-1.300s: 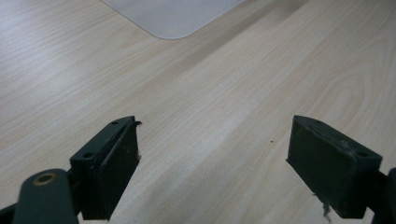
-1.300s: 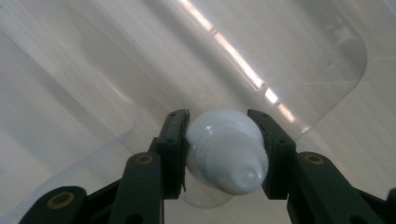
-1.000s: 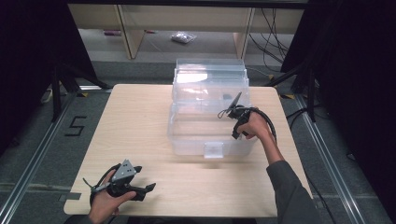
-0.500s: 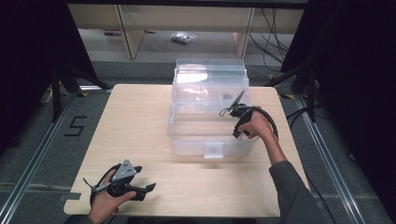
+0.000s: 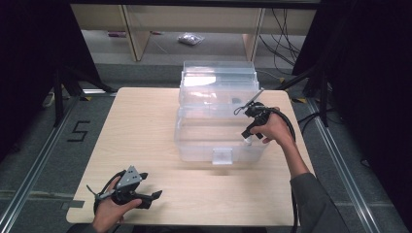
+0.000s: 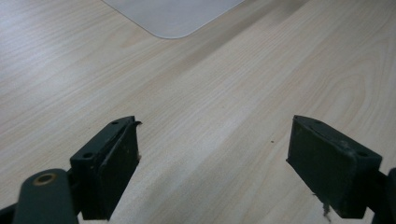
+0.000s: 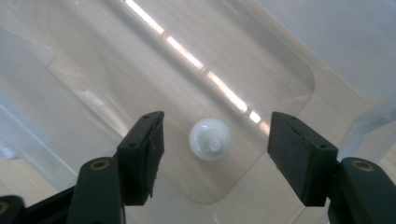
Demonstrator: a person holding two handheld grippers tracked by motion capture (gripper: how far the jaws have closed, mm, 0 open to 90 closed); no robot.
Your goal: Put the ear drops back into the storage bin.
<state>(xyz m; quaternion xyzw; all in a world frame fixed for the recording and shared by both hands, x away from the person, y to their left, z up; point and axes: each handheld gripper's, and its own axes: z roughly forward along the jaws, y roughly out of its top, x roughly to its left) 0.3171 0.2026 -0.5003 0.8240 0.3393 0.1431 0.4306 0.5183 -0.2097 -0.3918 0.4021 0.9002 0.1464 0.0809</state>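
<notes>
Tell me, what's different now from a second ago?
The right gripper, above the open clear box, has lifted slightly, and its jaws have just been opening. A small white knob-like piece stands on the box floor below them, untouched by the pads. The left gripper kept still, open over the table. The box has not shifted.

We take this for a lab recording bay: a pale wooden table (image 5: pixel 145 145) stands alone on grey floor between metal rails (image 5: pixel 340 160), black curtains (image 5: pixel 29 73) close both sides, cables (image 5: pixel 284 29) trail behind, and a taped numeral (image 5: pixel 77 131) marks the floor.
</notes>
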